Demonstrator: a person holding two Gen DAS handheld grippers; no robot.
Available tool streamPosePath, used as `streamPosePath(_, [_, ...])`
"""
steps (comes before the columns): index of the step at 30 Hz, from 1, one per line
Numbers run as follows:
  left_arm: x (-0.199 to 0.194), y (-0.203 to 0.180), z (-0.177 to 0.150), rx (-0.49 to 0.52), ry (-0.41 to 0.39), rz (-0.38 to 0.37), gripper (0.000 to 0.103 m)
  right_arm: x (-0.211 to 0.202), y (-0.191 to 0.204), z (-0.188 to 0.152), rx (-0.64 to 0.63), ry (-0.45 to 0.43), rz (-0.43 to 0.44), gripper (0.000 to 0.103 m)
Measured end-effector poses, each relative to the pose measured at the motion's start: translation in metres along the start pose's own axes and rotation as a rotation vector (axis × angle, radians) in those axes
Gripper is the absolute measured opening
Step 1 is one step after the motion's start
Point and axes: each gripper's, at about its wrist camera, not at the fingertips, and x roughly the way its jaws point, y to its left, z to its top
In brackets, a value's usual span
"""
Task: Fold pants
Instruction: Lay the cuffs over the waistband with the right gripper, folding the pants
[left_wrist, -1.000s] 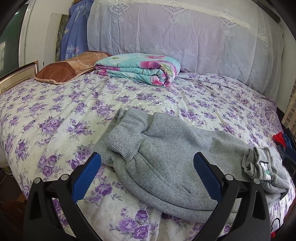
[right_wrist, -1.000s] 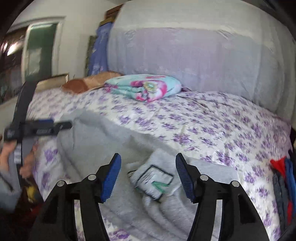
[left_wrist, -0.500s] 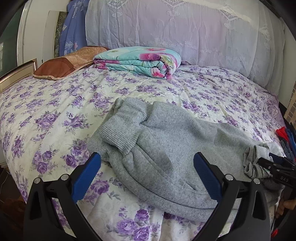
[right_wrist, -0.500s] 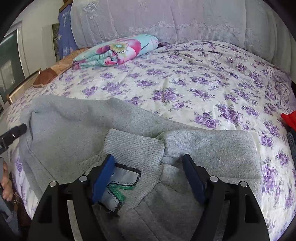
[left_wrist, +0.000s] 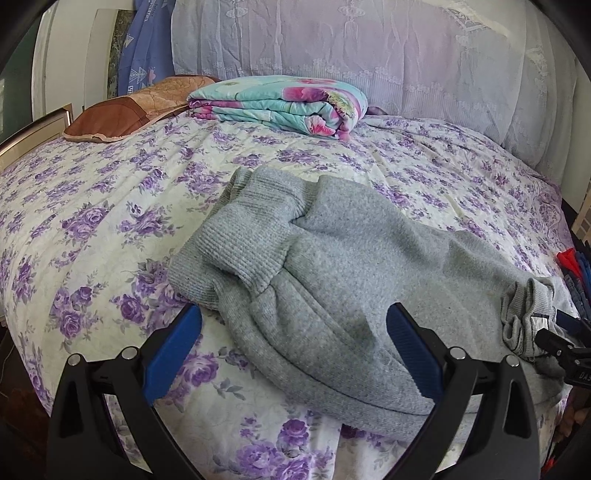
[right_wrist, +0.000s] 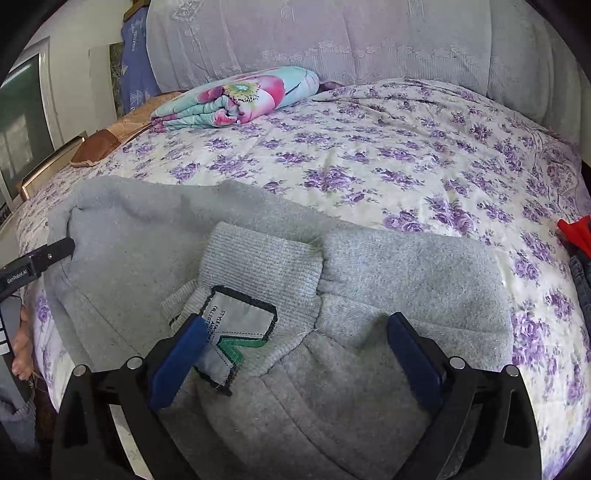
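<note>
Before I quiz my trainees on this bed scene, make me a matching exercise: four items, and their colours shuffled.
Items:
1. pants
2. folded quilt
3. pillow
4. bedsheet

Colours:
A. brown
B. purple flowers on cream
C. grey
D. turquoise with pink flowers

Pairs: 1-C, 2-D, 3-A, 4-B

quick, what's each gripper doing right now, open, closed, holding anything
Left gripper: open, holding nothing, over the gray pants.
Right gripper: jaws opening, gripping nothing, waistband between them.
</note>
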Motion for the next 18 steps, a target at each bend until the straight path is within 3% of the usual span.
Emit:
streamPosePath(3, [0.001, 0.000, 0.000, -0.001, 0.003, 0.005, 0.098, -0.017, 0.001, -0.001, 0.014, -0.062, 0.004, 0.099])
streamPosePath(7, [0.001, 0.000, -0.001, 0.001, 0.005, 0.005, 0.098, 0.007, 0.005, -0.010, -0.054, 0.049, -0.028, 0.100])
streamPosePath(11, [0.002, -0.001, -0.002, 0.004, 0.011, -0.001, 0.098, 0.001, 0.001, -0.009, -0.038, 0.027, -0.007, 0.100])
streamPosePath(18, [0.005, -0.004, -0.003, 0.001, 0.029, -0.026, 0.098, -0.041, -0.020, -0.015, 0.031, -0.139, 0.006, 0.099])
